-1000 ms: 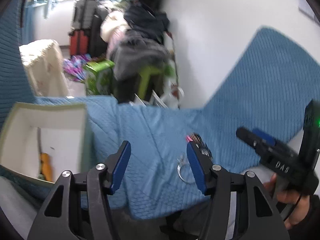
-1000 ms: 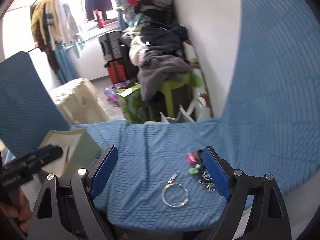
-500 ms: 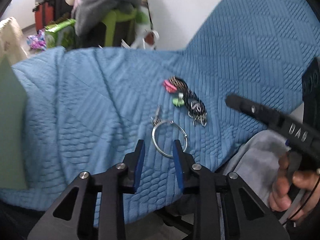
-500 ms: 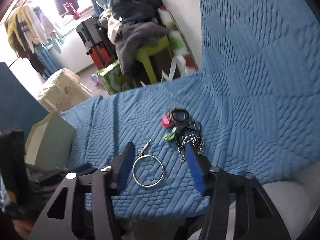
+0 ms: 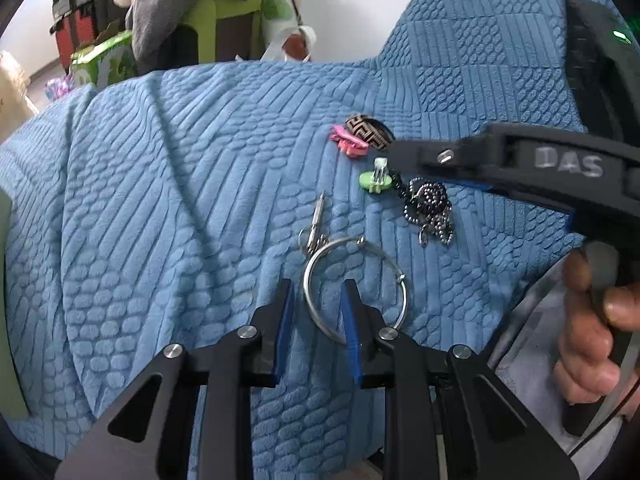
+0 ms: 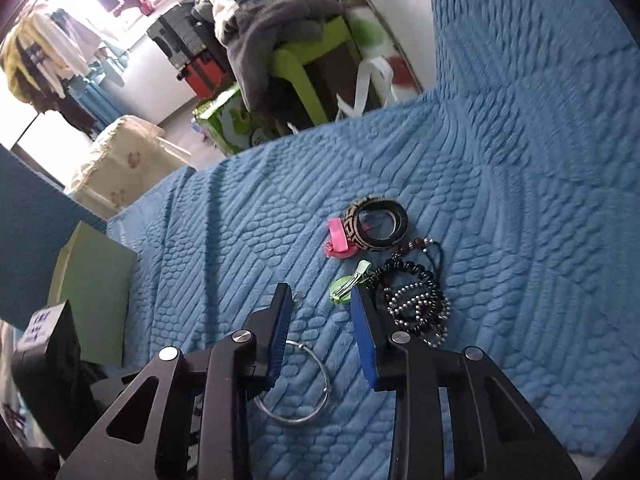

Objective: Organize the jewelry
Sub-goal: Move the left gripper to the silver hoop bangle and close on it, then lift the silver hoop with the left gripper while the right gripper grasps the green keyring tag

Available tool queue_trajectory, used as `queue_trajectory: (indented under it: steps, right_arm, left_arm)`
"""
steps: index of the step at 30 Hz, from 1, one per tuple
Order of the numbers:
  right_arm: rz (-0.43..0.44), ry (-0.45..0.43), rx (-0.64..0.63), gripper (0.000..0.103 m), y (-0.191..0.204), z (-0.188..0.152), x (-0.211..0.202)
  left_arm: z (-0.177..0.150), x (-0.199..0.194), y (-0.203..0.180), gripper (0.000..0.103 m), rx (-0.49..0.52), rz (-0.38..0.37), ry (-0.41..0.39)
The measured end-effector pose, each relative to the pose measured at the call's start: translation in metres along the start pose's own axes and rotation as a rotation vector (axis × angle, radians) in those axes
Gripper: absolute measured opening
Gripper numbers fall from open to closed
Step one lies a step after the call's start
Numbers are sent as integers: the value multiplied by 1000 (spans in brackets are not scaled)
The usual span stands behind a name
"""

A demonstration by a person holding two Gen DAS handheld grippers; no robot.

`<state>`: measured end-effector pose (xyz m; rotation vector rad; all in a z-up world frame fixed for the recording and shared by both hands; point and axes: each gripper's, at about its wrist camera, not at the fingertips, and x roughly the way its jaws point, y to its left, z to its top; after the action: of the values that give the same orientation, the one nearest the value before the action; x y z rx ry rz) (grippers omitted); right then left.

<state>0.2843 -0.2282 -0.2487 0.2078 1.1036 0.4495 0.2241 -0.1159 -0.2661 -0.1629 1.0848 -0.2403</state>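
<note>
Jewelry: thin silver hoop (image 5: 354, 286), beaded chains (image 5: 430, 210) on quilted blue cover (image 5: 180, 220); both grippers narrowing, gripping nothing.

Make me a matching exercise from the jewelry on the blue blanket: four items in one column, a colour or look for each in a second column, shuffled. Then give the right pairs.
Items:
1. large wire hoop
2. hair clip nearest the hoop
3. hair clip beside the bangle
4. wide bangle

Looks:
A. pink
B. black and tan maze pattern
C. plain silver metal
D. light green

Pairs: 1-C, 2-D, 3-A, 4-B
</note>
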Motion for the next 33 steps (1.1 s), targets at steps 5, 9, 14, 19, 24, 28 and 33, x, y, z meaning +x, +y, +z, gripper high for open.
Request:
queue_trajectory:
  steps: [5,9,14,19,24,28,33]
  right_arm:
    - [-6,61,24,28,-4,-1,15]
    - [-27,83,19,28,-5,1,24]
    - [-78,92,0,28,-4,2,32]
    - [-123,71,-43,28,3,3,34]
    - [-165,68,-107,22,13,2,36]
    - [-154,50,-120,21,19,-1,28]
    - [-135,36,-112,22,25,-10,13]
  left_arm:
    - [3,4,-7,25,27,21,-6]
    - [8,9,-11,23,33,47,-8]
    - [7,13,-20,5,108,129,-10]
    - [3,9,-13,3,93,108,-11]
    - [-1,2,-4,3,48,70,1]
    - [-4,-8,7,3,12,57,-7]
    - [-5,-22,20,3,-29,52,-20]
